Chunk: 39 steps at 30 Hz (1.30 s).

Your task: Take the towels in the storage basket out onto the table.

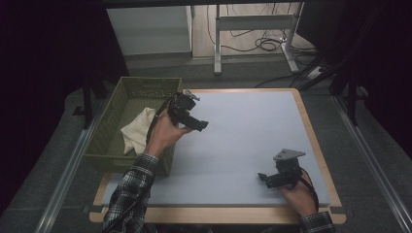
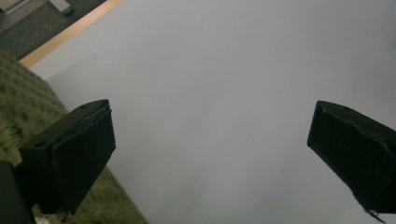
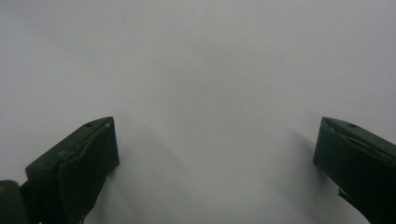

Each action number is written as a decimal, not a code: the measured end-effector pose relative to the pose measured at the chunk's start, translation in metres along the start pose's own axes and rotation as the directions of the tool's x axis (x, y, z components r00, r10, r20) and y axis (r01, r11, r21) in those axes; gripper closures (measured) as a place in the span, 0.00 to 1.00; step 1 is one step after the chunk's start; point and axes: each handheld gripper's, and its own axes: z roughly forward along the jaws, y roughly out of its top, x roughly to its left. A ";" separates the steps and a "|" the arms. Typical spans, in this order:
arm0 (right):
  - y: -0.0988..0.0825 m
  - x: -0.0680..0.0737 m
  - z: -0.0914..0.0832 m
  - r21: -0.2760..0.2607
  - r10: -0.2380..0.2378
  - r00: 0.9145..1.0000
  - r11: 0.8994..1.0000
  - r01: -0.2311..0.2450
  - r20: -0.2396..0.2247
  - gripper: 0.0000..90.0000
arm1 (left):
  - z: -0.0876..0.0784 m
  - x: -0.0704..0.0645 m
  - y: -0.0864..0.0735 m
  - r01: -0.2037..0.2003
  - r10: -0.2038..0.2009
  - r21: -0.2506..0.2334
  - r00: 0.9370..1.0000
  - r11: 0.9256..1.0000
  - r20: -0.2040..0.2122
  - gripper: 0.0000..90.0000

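Dark room; wood-edged table [image 1: 311,131] topped with a smooth pale mat. Left of it, a woven green basket [image 1: 109,131] holding a crumpled cream cloth [image 1: 138,130]. Beside the basket, left gripper [image 1: 201,125], jaws spread, empty. Far from it, right gripper [image 1: 264,177], jaws spread, empty.

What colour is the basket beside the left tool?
Olive green basket with a perforated wall; the high view shows it best.

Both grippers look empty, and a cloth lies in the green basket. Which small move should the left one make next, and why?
Probably swing the left gripper back over the basket toward the cream cloth. Its fingers stand wide open, holding nothing, pointed at the bare blue mat, and the cloth lies close beside that hand.
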 end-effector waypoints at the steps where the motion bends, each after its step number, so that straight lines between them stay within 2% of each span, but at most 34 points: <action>1: 0.000 0.000 0.000 0.000 0.000 1.000 1.000 0.000 0.000 0.00 | -0.001 0.004 -0.001 0.009 -0.009 -0.001 1.000 1.000 -0.002 0.01; 3: 0.000 0.000 0.000 0.000 0.000 1.000 1.000 0.000 0.000 0.00 | -0.006 0.014 -0.005 0.031 -0.031 0.000 0.999 1.000 -0.019 0.01; 4: 0.000 0.000 0.000 0.000 0.000 1.000 1.000 0.000 0.000 0.00 | -0.006 0.014 -0.005 0.031 -0.031 0.000 0.999 1.000 -0.019 0.01; 5: 0.000 0.000 0.000 0.000 0.000 1.000 1.000 0.000 0.000 0.00 | -0.009 0.021 -0.008 0.043 -0.043 0.001 0.999 0.999 -0.032 0.01; 6: 0.000 0.000 0.000 0.000 0.000 1.000 1.000 0.000 0.000 0.00 | -0.009 0.021 -0.008 0.043 -0.043 0.001 0.999 0.999 -0.032 0.01; 7: 0.000 0.000 0.000 0.000 0.000 1.000 1.000 0.000 0.000 0.00 | -0.012 0.028 -0.011 0.058 -0.058 0.003 0.998 0.998 -0.040 0.01; 8: 0.000 0.000 0.000 0.000 0.000 1.000 1.000 0.000 0.000 0.00 | -0.012 0.028 -0.011 0.058 -0.058 0.003 0.998 0.998 -0.040 0.01; 13: 0.000 0.000 0.000 0.000 0.000 1.000 1.000 0.000 0.000 0.00 | -0.019 0.047 -0.020 0.092 -0.091 0.006 0.994 0.996 -0.062 0.01; 20: 0.000 0.000 0.000 0.000 0.000 1.000 1.000 0.000 0.000 0.00 | -0.025 0.063 -0.031 0.118 -0.116 0.017 0.989 0.993 -0.086 0.02; 30: 0.000 0.000 0.000 0.001 0.000 1.000 1.000 0.000 0.000 0.00 | -0.028 0.091 -0.053 0.190 -0.187 0.020 0.975 0.982 -0.122 0.02; 35: 0.000 0.000 0.000 0.001 0.000 1.000 1.000 0.000 0.000 0.00 | -0.018 0.105 -0.067 0.227 -0.217 0.054 0.965 0.972 -0.147 0.03; 36: 0.000 0.000 0.000 0.001 0.000 1.000 1.000 0.000 0.000 0.00 | -0.018 0.105 -0.067 0.227 -0.217 0.054 0.965 0.972 -0.147 0.03; 38: 0.000 0.000 0.000 0.001 -0.001 1.000 1.000 0.001 0.000 0.00 | -0.014 0.110 -0.072 0.241 -0.229 0.065 0.961 0.969 -0.153 0.03; 39: 0.000 0.000 0.000 0.000 0.001 1.000 1.000 -0.001 0.000 0.00 | -0.009 0.115 -0.075 0.254 -0.239 0.080 0.957 0.964 -0.162 0.03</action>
